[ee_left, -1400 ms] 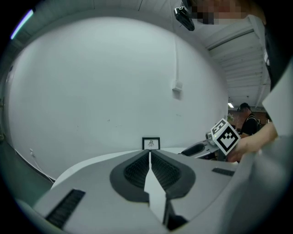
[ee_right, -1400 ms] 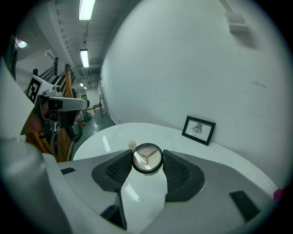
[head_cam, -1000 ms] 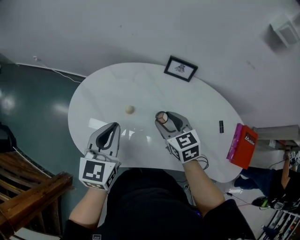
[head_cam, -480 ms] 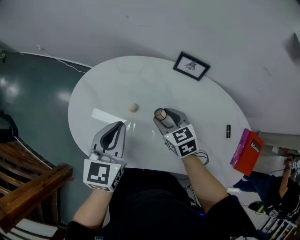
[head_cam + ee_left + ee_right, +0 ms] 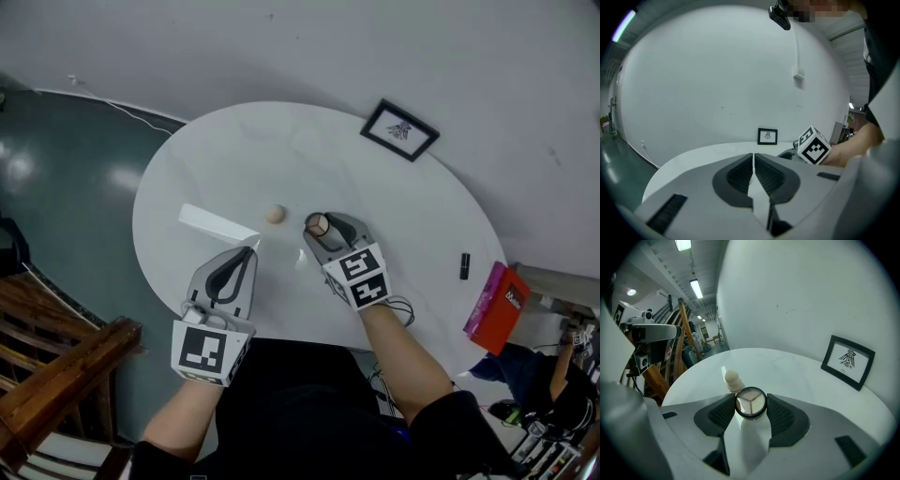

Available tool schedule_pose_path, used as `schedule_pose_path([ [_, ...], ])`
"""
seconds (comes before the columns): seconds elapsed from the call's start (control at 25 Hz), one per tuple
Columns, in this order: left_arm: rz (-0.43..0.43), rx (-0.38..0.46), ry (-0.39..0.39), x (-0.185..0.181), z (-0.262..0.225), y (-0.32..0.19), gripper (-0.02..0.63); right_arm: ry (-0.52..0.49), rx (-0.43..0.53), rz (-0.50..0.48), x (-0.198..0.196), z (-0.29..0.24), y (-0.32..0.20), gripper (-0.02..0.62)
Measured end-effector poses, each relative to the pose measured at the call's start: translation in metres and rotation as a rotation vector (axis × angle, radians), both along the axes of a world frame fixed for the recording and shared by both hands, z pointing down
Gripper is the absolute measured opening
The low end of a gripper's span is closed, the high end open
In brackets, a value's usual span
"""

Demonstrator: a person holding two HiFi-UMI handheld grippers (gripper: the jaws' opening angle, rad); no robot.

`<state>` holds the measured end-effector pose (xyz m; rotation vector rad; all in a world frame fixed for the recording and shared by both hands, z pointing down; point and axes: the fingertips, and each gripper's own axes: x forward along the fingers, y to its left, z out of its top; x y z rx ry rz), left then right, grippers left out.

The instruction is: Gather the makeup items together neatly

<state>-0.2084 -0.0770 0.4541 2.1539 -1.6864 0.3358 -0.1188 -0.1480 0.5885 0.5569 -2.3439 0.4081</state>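
My right gripper (image 5: 318,228) (image 5: 750,405) is shut on a small round compact (image 5: 750,402) (image 5: 318,225) with a clear lid and black rim, held just above the white oval table (image 5: 375,197). A beige makeup sponge (image 5: 275,215) (image 5: 732,379) stands on the table just left of and beyond the compact. A black lipstick tube (image 5: 464,266) lies near the table's right edge. My left gripper (image 5: 246,253) (image 5: 753,161) is shut with nothing between its jaws, near the table's front edge, left of the right gripper.
A black-framed picture (image 5: 401,130) (image 5: 848,361) (image 5: 768,136) stands at the table's far side against the white wall. A red box (image 5: 496,302) sits off the table's right end. Wooden furniture (image 5: 56,370) stands at the left; dark floor (image 5: 56,169) surrounds the table.
Both grippers have sunk toward the table. The right gripper, still holding the compact, has come closer to the sponge. The view has shifted, so the picture and lipstick sit further right.
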Motion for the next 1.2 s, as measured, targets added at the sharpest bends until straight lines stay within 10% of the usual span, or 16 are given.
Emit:
schedule_pose_path([
  [1.2,-0.05,0.02,0.037,-0.031,-0.022,0.005,0.023,0.048,0.015,0.036,-0.011,0.031,-0.005,0.219],
])
